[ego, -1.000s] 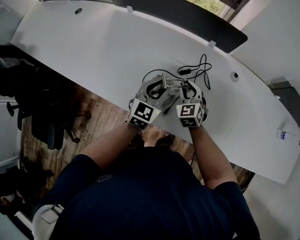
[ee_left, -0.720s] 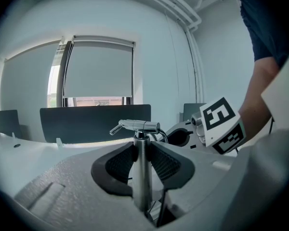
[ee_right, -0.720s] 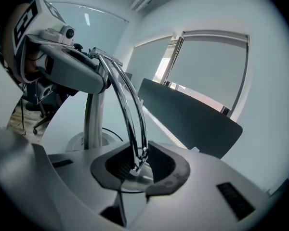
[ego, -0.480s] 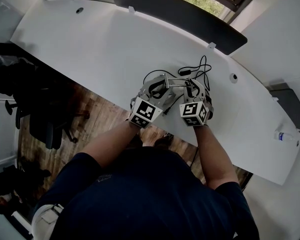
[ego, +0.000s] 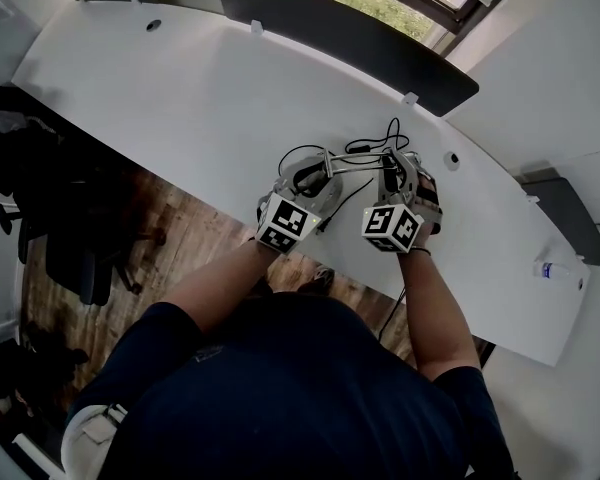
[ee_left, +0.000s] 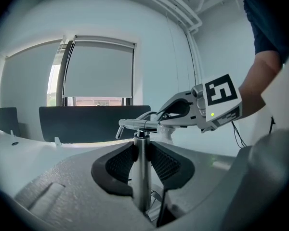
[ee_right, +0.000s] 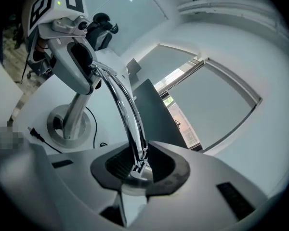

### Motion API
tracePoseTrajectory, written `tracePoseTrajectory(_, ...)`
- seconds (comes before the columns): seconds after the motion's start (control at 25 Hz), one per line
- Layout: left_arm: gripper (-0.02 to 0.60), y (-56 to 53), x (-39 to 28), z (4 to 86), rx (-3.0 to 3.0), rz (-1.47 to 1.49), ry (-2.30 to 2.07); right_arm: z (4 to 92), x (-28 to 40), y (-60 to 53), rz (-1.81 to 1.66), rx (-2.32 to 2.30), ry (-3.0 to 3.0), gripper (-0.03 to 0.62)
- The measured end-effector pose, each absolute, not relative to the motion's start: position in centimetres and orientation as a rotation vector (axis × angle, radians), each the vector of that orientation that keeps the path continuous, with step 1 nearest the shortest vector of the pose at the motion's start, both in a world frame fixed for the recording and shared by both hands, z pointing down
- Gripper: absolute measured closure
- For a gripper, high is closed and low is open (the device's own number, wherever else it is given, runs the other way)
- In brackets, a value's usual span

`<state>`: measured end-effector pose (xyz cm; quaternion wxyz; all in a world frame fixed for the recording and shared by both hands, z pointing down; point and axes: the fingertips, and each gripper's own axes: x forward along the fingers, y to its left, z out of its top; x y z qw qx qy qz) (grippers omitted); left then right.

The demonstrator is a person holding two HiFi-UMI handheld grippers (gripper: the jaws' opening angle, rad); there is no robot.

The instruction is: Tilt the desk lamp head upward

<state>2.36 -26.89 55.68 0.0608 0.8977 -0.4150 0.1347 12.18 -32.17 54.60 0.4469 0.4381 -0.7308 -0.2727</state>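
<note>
1. Head view: on the white desk (ego: 180, 78), centre right of the frame, the desk lamp (ego: 348, 160) sits between the left gripper (ego: 315, 176) and the right gripper (ego: 398, 173). A black cable (ego: 380, 140) loops behind it.
2. Left gripper view: ribbed black pads (ee_left: 116, 165) clamp the smooth chrome post (ee_left: 142, 177) at frame centre. A firm hold here should steady the lamp.
3. Right gripper view: the pads clasp the lamp head (ee_right: 135, 174) at lower centre, where the thin curved arm (ee_right: 120, 100) ends. The round base (ee_right: 70, 124) sits at left. The head probably wants a gentle lift, pivoting at its joint.

Your shirt (ego: 280, 388) is dark navy and short-sleeved. Your grey left gripper (ee_left: 142, 155) and right gripper (ee_right: 137, 163) each carry a black-and-white marker cube (ego: 285, 224).
</note>
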Motion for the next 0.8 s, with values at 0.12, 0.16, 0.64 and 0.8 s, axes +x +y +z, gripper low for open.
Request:
tracePoseTrajectory(0.12,0.469,-26.7,2.4,55.7,2.711,0.393,-1.239,52.3,12.1,-32.1,-0.82,1.038,-1.707,0.51)
tracePoseTrajectory(0.16,0.469,-26.7,2.4,55.8,2.715,0.392,-1.235,51.6,12.0,-32.0,-0.862,1.023,-1.676,0.51)
tracePoseTrajectory(0.64,0.469,-26.8,2.4,55.7,2.748,0.48,-1.224,45.0,9.1,-30.9,-1.175,0.901,-1.449,0.499)
tracePoseTrajectory(0.8,0.469,-26.7,2.4,56.0,2.741,0.51,-1.222,43.5,7.5,-30.4,-1.234,0.862,-1.392,0.488)
